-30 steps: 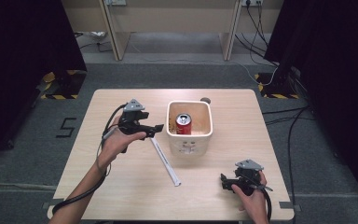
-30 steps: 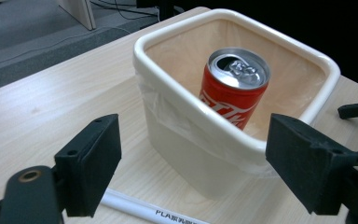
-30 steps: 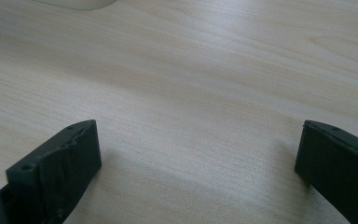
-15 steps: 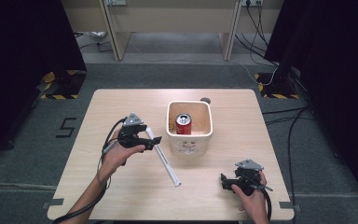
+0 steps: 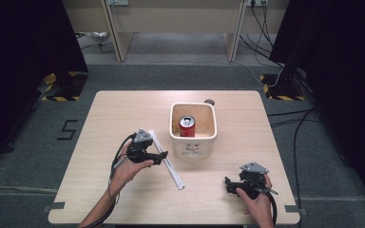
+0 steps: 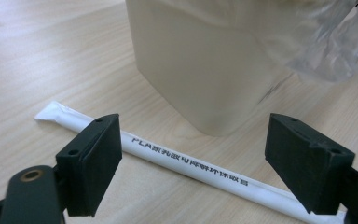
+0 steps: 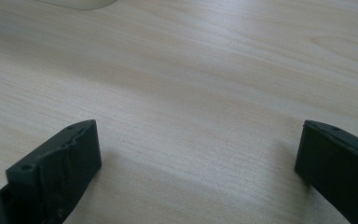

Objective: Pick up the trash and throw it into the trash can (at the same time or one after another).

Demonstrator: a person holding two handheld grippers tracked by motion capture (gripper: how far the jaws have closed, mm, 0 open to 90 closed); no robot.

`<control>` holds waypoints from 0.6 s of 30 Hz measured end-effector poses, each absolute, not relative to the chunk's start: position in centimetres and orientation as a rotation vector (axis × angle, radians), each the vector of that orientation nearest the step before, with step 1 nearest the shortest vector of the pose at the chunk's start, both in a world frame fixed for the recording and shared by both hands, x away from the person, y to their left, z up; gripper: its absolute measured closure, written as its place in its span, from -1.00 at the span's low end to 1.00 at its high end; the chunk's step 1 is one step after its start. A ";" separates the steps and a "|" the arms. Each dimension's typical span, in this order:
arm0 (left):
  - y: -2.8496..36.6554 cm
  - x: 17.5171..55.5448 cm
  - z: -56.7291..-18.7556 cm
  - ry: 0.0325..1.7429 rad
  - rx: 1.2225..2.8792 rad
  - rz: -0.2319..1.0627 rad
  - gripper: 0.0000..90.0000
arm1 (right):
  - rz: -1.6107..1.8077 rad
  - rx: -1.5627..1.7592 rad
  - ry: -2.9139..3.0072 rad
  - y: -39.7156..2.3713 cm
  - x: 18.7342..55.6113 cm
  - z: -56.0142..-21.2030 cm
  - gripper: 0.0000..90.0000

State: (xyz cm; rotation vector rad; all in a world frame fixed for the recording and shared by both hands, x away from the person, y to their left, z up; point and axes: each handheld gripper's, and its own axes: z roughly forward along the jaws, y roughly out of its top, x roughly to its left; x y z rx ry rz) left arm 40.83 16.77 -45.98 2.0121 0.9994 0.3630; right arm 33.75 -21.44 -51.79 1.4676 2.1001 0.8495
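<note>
The wrapped straw (image 5: 167,161) lies flat on the surface (image 5: 123,114), in the centre-left of the high view, running diagonally from upper left to lower right, just left of the white bin (image 5: 193,142). In the left gripper view the wrapped straw (image 6: 186,163) crosses the lower half of the frame from left to lower right, with a line of dark print along its white paper sleeve. Its far end is flattened and sealed.

The left gripper (image 5: 158,156) sits over the upper part of the straw in the high view, held in the person's left hand (image 5: 128,168). In its own view the left gripper (image 6: 191,177) has its jaws wide apart, one on each side of the straw; whether either pad touches the paper cannot be told for certain.

The bin wall (image 6: 200,70) stands directly behind the straw, near it. A red can (image 5: 187,126) stands upright inside the bin. A crumpled clear plastic film (image 6: 335,42) shows at the upper right of the left gripper view.

The right gripper (image 5: 229,184) rests at the lower right of the high view, well apart from the straw, held in the right hand (image 5: 256,199). In its own view the right gripper (image 7: 198,163) is wide open over bare wood.
</note>
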 end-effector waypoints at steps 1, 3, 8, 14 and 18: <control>16.6 40.8 -46.4 1.004 2.020 0.374 -0.59 | 0.849 1.468 2.100 -21.4 33.7 -51.8 -0.99; 16.4 40.7 -46.8 1.009 2.024 0.389 -0.59 | 0.849 1.469 2.099 -21.4 33.7 -51.8 -0.99; 15.6 40.5 -48.0 1.016 2.033 0.386 -0.59 | 0.849 1.467 2.100 -21.4 33.7 -51.8 -0.99; 14.7 40.8 -49.2 1.039 2.037 0.381 -0.59 | 0.849 1.467 2.100 -21.4 33.7 -51.8 -0.99; 14.1 41.0 -50.0 1.054 2.037 0.369 -0.60 | 0.850 1.467 2.100 -21.4 33.7 -51.8 -0.99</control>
